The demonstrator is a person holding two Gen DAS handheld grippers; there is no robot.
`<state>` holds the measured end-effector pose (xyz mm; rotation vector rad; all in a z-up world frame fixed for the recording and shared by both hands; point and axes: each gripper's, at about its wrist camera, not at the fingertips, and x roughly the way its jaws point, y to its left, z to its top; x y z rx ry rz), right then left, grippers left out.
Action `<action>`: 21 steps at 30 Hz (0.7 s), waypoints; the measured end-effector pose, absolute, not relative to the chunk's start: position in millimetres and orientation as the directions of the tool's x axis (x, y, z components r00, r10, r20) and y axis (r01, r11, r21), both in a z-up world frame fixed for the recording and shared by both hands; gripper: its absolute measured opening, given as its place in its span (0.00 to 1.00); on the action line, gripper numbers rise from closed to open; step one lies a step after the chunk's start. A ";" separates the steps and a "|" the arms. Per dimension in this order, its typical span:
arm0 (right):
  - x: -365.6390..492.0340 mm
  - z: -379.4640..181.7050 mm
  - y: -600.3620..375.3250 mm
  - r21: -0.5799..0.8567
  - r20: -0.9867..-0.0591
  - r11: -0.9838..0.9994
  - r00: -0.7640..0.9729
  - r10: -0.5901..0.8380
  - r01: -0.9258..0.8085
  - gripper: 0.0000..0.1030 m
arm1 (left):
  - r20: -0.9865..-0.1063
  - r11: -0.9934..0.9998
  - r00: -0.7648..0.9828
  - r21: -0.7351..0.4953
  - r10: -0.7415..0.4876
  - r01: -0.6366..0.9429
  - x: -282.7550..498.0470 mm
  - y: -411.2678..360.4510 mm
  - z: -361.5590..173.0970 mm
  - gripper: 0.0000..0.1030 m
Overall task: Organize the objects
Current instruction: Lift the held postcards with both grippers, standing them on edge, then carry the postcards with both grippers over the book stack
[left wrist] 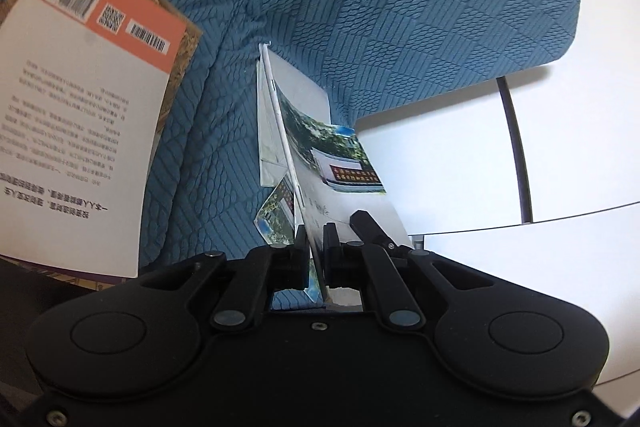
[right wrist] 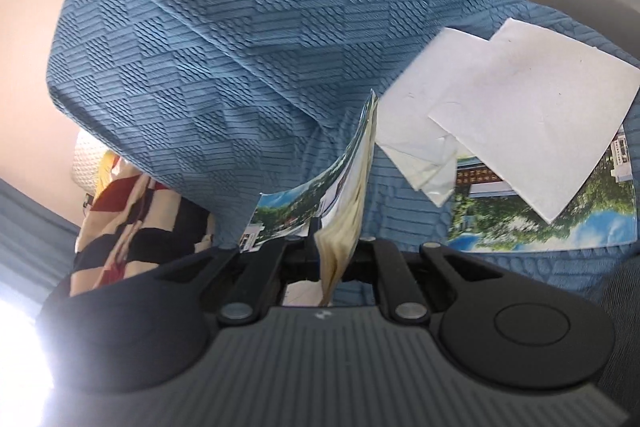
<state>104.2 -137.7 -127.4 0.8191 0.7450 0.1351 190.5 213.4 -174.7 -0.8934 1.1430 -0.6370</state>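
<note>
Left tool [left wrist: 316, 247] and right tool [right wrist: 334, 247] each clamp a photo booklet's [left wrist: 320, 163] edge.

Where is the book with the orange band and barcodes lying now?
In the left wrist view, the orange-banded book lies at the far left on the blue sofa, on top of a brownish book.

Blue textured sofa [left wrist: 400, 7], seemingly white floor [left wrist: 580, 147]

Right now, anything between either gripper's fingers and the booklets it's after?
No. Both are already gripping. The left gripper is shut on a thin photo booklet, the right gripper on a thicker one, edge-on. Nothing sits between fingers and paper. Where they go next isn't visible.
</note>
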 end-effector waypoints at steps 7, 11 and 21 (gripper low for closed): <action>99.1 -95.9 -113.6 0.719 -0.525 0.680 0.756 0.392 0.146 0.09 | -0.512 0.559 0.336 -0.827 -0.791 0.055 187.1 234.3 -136.2 0.06; 102.0 -76.8 -99.8 0.706 -0.519 0.699 0.754 0.402 0.114 0.09 | -0.503 0.559 0.356 -0.826 -0.788 0.071 188.0 247.7 -116.8 0.06; 107.2 -31.5 -68.3 0.664 -0.476 0.748 0.775 0.415 0.008 0.10 | -0.463 0.567 0.428 -0.809 -0.776 0.153 189.9 276.1 -64.9 0.06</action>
